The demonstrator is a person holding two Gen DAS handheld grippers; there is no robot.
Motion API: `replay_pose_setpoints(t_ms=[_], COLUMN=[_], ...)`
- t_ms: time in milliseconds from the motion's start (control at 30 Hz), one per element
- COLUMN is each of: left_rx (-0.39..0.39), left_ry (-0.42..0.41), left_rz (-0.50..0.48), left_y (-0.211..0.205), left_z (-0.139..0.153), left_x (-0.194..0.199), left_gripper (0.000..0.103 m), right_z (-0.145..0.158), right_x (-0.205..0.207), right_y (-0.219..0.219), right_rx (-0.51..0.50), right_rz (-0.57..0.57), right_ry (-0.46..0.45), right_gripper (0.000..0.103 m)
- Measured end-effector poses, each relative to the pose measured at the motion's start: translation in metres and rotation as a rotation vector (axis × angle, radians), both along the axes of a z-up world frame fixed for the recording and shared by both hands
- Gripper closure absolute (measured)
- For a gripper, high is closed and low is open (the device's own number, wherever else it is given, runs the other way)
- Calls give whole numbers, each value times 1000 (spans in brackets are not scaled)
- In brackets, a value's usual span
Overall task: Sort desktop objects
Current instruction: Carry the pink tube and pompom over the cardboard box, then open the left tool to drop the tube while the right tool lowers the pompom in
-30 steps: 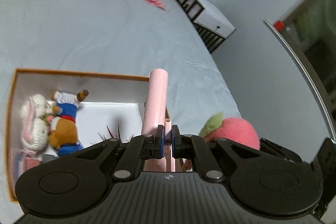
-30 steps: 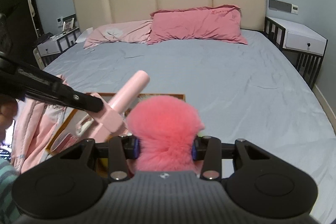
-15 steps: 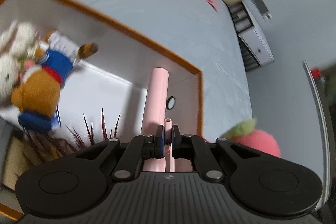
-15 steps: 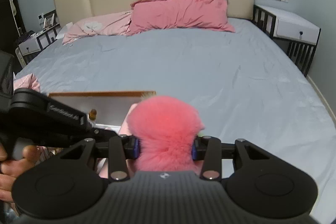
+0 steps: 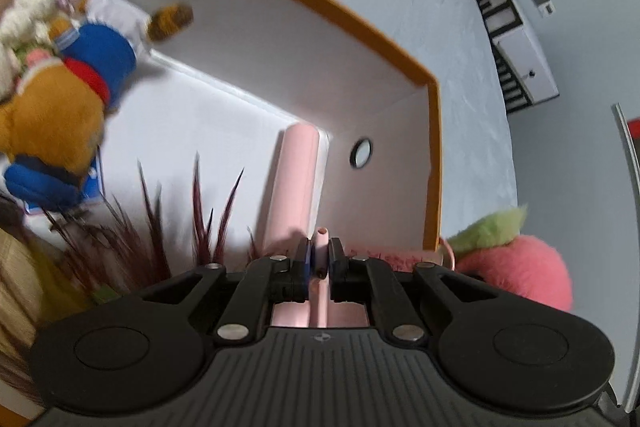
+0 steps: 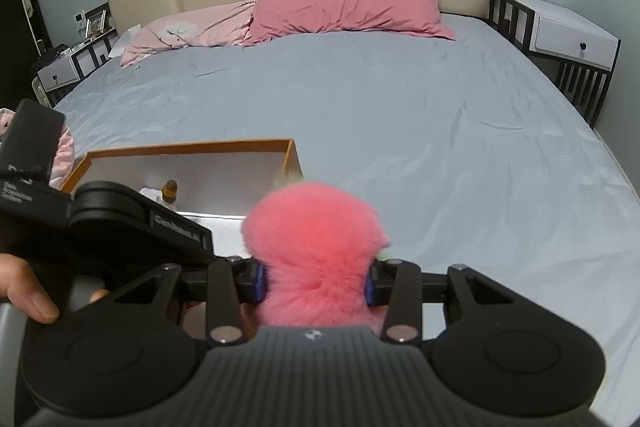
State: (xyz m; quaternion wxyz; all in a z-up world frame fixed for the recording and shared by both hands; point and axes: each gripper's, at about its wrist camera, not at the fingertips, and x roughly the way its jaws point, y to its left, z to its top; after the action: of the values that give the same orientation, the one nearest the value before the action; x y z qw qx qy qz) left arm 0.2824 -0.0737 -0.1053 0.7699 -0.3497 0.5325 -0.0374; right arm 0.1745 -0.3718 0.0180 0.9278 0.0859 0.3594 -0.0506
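Pink tube (image 5: 298, 183) pinched in opening left tool (image 5: 319, 259), over box (image 5: 434, 163); plush peach (image 6: 316, 247) clenched in right tool (image 6: 316, 285).

Box (image 5: 434, 163): orange rim, white inside. Tube (image 5: 296, 179): pale pink. Plush (image 6: 316, 247): bright pink, green tuft. Sheet (image 6: 400, 115): grey-blue. Pillows (image 6: 348, 3): pink.

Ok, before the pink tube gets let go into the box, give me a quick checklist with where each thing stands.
1. Left gripper has the pink tube by its thin stem, though the jaws are starting to open: ok.
2. Tube is over the inside of the box, near its right wall: ok.
3. Tube tip resting on the box floor: cannot tell.
4. Landing spot is free of the stuffed bear: ok.
5. Spiky plant sits close to the tube's left: cannot tell if touching.
6. Right gripper holds the pink plush outside the box: ok.
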Motion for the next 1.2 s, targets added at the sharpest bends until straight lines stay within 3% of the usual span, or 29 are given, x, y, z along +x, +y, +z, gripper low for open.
replay_pose_setpoints(t_ms=[233,333,467,633,867,1033,1200], left_rx=[-30,-33,-32,-50,101,212,280], left_ry=[4,20,16,-79,-228,-255,-247], left_rz=[-70,-83,-70,-96,-120,-96,-72], left_y=[-3,3,12,26,61,86,117], left_z=[2,2,6,35,92,105,99], left_x=[8,9,6,-3,-22,-34,-47], left_gripper=[89,77,75,75,75,75,75], right_z=[4,8,16,29,43,38,15], right_x=[-3,-5,-8,-6,17,45,76], right_y=[0,2,8,18,39,51,66], right_rx=[9,1,-12,-15,13,97,154], right_rz=[2,4,5,33,103,141,169], right_ry=[-2,-6,-19,-46,-74,-53,34], right_gripper=[59,59,59,59,59,59,59])
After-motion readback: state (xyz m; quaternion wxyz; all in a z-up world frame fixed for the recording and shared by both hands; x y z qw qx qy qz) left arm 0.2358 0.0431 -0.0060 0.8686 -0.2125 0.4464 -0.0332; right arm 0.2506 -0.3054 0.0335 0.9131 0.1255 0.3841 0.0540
